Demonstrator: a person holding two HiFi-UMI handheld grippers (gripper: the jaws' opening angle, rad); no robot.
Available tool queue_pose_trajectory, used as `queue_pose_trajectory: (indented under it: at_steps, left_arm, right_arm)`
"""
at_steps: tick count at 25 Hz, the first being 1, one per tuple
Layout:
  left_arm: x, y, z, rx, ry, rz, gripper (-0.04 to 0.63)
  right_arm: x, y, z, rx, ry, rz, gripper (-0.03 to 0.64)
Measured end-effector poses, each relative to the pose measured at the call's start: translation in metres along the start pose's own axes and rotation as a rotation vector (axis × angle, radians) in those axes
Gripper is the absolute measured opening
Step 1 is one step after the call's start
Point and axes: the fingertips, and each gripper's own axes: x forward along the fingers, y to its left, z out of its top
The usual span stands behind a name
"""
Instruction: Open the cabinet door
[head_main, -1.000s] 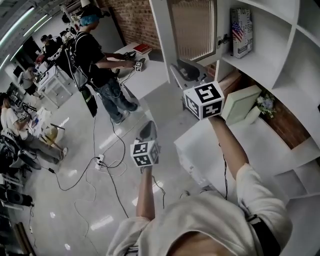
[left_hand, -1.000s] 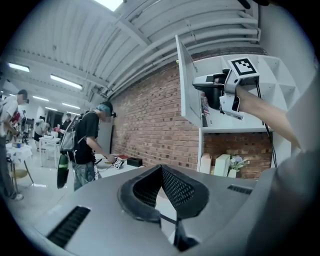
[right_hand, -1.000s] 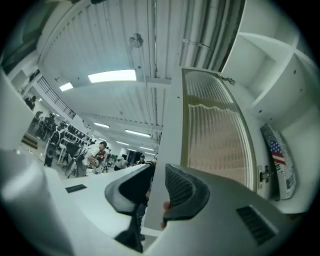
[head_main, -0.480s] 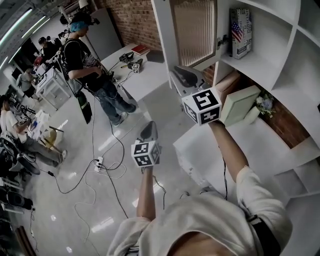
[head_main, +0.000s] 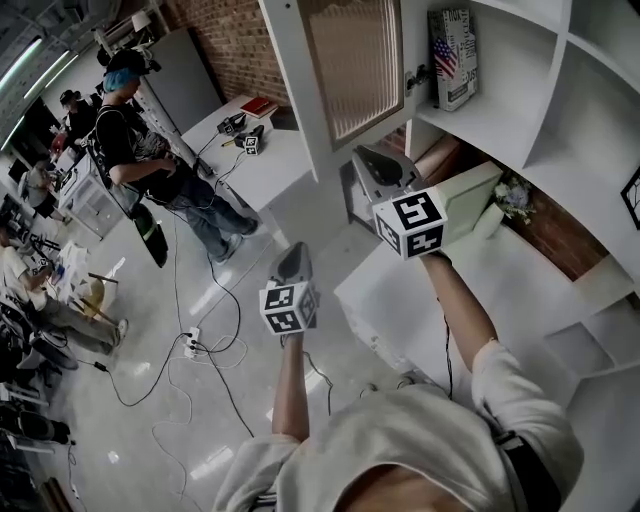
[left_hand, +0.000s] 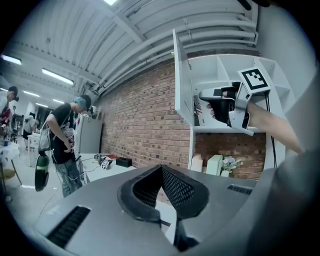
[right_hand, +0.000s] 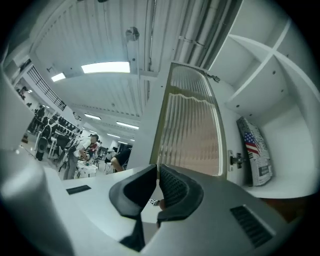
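The white cabinet door (head_main: 350, 70) with its ribbed glass pane stands swung open from the shelf unit; it also fills the right gripper view as a tall door (right_hand: 192, 130). My right gripper (head_main: 382, 160) is held up just below the door's lower edge, not touching it. Its jaws (right_hand: 157, 167) have just been closing and are shut with nothing between them. My left gripper (head_main: 293, 262) hangs lower and to the left over the floor, its jaws (left_hand: 161, 167) shut and empty. From the left gripper view I see the door (left_hand: 182, 80) edge-on and the right gripper (left_hand: 204, 95) beside it.
A flag-printed book (head_main: 452, 55) leans inside the open compartment. A white counter (head_main: 500, 290) runs below the shelves with a pale box (head_main: 470, 205) and flowers (head_main: 515, 195). A person in black (head_main: 130, 140) stands by a white table (head_main: 250, 150). Cables (head_main: 200, 345) lie on the floor.
My right gripper has sunk a little beneath the door, and more of the open door shows. The left gripper has barely shifted. The person in the background has stepped left.
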Motion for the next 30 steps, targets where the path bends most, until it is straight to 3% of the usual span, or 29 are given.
queue_pose_trajectory:
  at_steps: [9, 18, 30]
  left_arm:
    - [0.038, -0.063, -0.011, -0.012, 0.031, -0.167, 0.025]
    - [0.074, -0.145, -0.010, 0.025, 0.029, -0.335, 0.025]
    - [0.097, -0.227, -0.013, 0.053, 0.027, -0.483, 0.025]
  right_arm:
    - [-0.079, -0.062, -0.035, 0.012, 0.072, -0.183, 0.014]
    - [-0.184, -0.125, -0.082, 0.018, 0.173, -0.394, 0.014]
    - [-0.320, -0.157, -0.138, 0.039, 0.295, -0.614, 0.014]
